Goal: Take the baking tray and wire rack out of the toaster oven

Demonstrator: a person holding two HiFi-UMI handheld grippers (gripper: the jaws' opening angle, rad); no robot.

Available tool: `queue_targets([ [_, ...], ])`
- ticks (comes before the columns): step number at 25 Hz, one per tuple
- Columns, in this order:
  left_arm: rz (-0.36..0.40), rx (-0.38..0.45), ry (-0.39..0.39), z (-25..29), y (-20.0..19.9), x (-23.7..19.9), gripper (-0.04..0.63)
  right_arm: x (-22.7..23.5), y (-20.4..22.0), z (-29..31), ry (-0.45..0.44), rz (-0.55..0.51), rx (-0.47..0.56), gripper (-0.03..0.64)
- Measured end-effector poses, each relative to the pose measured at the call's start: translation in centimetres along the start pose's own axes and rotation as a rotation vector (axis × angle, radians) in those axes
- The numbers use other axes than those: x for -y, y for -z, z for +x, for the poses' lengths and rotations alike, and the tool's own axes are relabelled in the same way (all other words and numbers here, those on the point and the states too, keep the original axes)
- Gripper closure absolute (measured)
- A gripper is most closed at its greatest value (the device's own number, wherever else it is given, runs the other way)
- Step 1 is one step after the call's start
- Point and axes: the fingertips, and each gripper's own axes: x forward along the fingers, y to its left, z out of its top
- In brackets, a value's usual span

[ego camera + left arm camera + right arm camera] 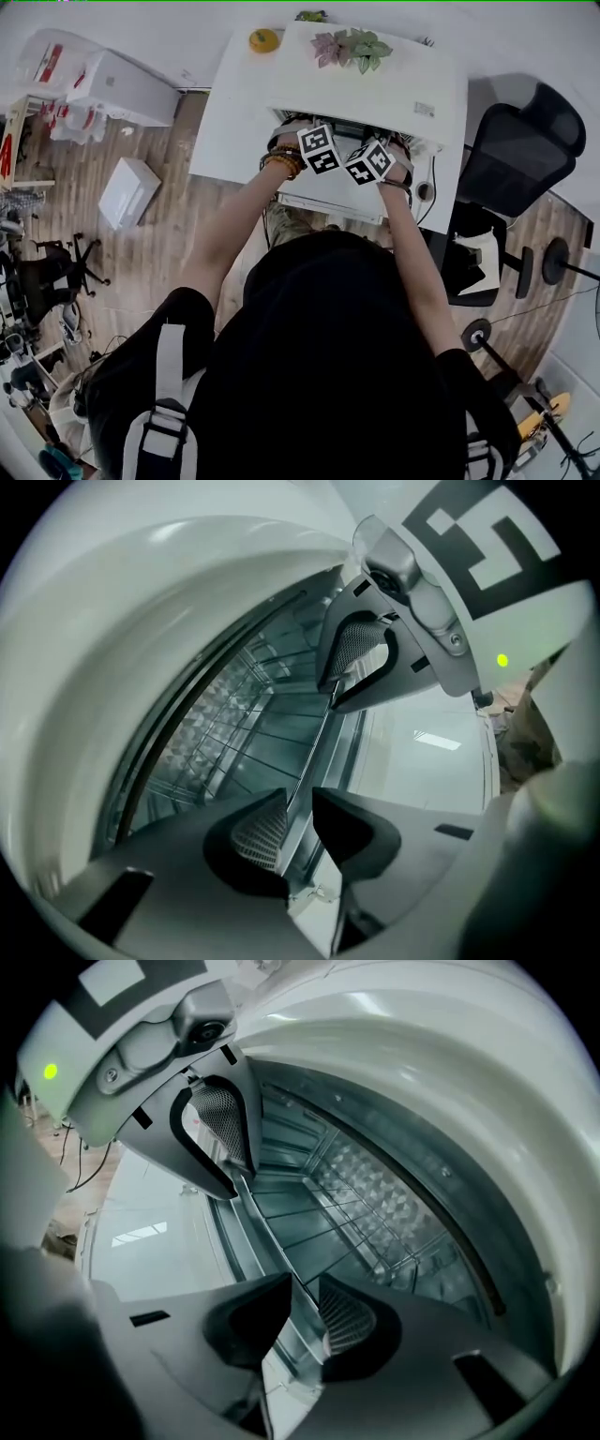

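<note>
Two pinches on one wire rack (251,726) inside the toaster oven (112,611): left tongs (298,806); right tongs (305,1299)

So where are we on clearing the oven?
Done: door is down flat. In hand: left hand-held gripper and right hand-held gripper both clamp the front edge of the wire rack, which sits inside the oven. Left: slide it out, then the baking tray, which I can't make out.

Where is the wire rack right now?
In the left gripper view the wire rack lies inside the open toaster oven, its front edge held by the left gripper at bottom centre and the right gripper just above.
</note>
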Motion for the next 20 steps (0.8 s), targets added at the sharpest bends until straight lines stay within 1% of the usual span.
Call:
queue_targets([
  [2, -0.015, 0.022, 0.012, -0.2, -0.1, -0.2, 0.500, 0.1, -0.1, -0.1, -0.005, 0.001, -0.002, 0.525],
  [3, -0.022, 0.030, 0.012, -0.3, -0.2, -0.3, 0.481, 0.1, -0.2, -0.2, -0.007, 0.002, -0.001, 0.519],
  [6, -0.041, 0.038, 0.008, -0.2, 0.3, -0.4, 0.469, -0.4, -0.5, -0.2, -0.019, -0.001, 0.006, 0.506],
  [9, -0.053, 0.063, -0.029, -0.2, 0.2, -0.6, 0.471, -0.5, -0.5, -0.5, -0.024, -0.023, 0.022, 0.489],
  [10, -0.055, 0.089, -0.057, -0.7, -0.1, -0.7, 0.469, -0.4, -0.6, -0.9, -0.011, -0.040, 0.048, 0.489],
  [12, -0.040, 0.150, -0.116, -1.7, -0.4, -0.5, 0.469, -0.7, -0.8, -2.0, 0.037, -0.093, 0.131, 0.489],
  [14, -0.010, 0.188, -0.146, -2.2, 0.0, 0.5, 0.471, -1.8, -0.3, -2.9, 0.075, -0.159, 0.196, 0.489],
  [16, -0.001, 0.185, -0.123, -1.7, 1.0, 2.0, 0.471, -3.3, 0.7, -2.9, 0.064, -0.197, 0.196, 0.489],
  [18, 0.001, 0.153, -0.083, -0.7, 2.3, 3.2, 0.471, -4.3, 1.8, -2.0, 0.033, -0.202, 0.156, 0.489],
  [20, -0.002, 0.123, -0.061, 0.3, 3.2, 3.6, 0.471, -4.5, 2.3, -1.1, 0.009, -0.197, 0.119, 0.489],
])
